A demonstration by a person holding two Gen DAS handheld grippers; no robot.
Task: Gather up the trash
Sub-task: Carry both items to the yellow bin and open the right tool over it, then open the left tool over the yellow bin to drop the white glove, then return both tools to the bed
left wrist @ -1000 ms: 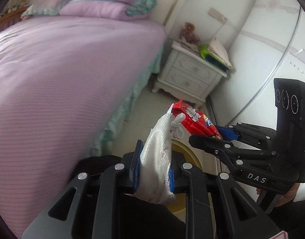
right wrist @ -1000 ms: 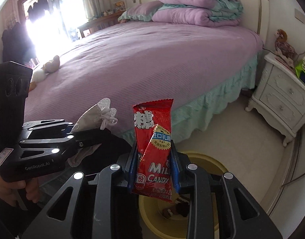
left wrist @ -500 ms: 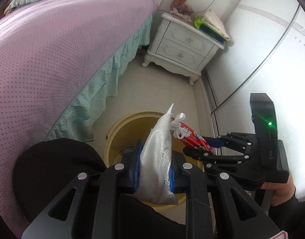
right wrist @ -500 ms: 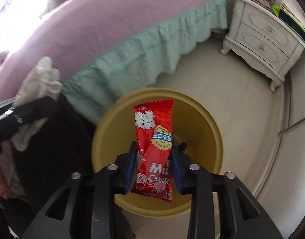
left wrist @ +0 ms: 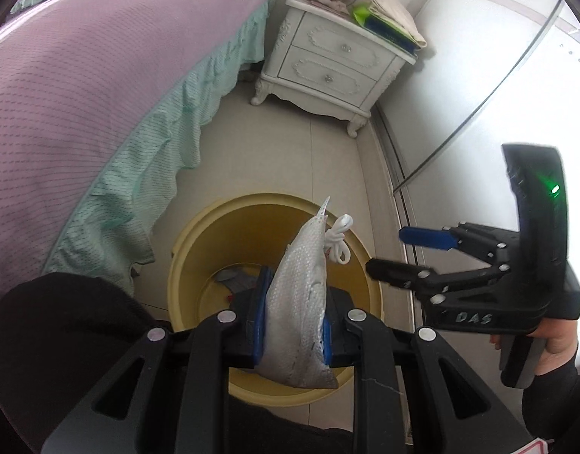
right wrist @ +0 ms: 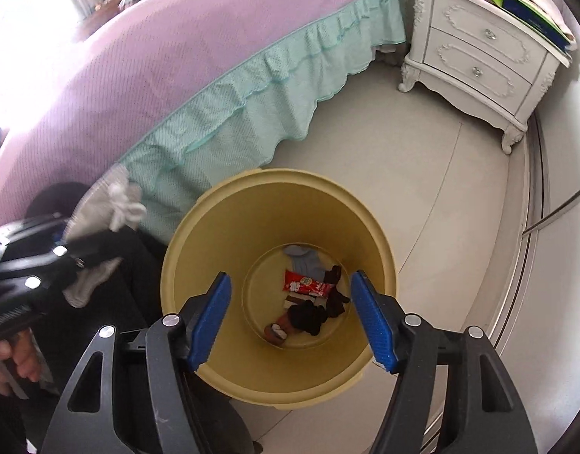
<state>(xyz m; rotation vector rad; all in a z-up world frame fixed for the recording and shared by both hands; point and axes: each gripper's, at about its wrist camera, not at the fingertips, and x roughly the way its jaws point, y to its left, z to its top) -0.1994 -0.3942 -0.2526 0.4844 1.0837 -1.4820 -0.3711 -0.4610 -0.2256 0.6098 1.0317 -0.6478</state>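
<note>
Left hand-held gripper [left wrist: 293, 325] clamped on my white mask [left wrist: 301, 302], above bin [right wrist: 222, 212] near its rim | right hand-held gripper [right wrist: 290, 317] apart, empty; red wrapper [right wrist: 307, 287] on bin bottom | centre mask over bin mouth, then release.

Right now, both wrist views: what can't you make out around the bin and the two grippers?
- Bin floor, left wrist view: the left gripper and its white mask cover most of the yellow bin.
- Dark scraps beside the red candy wrapper, right wrist view: too small to identify.
- Mask at the frame's left edge, right wrist view: blurred.
- Print on the books on the nightstand: too small.
</note>
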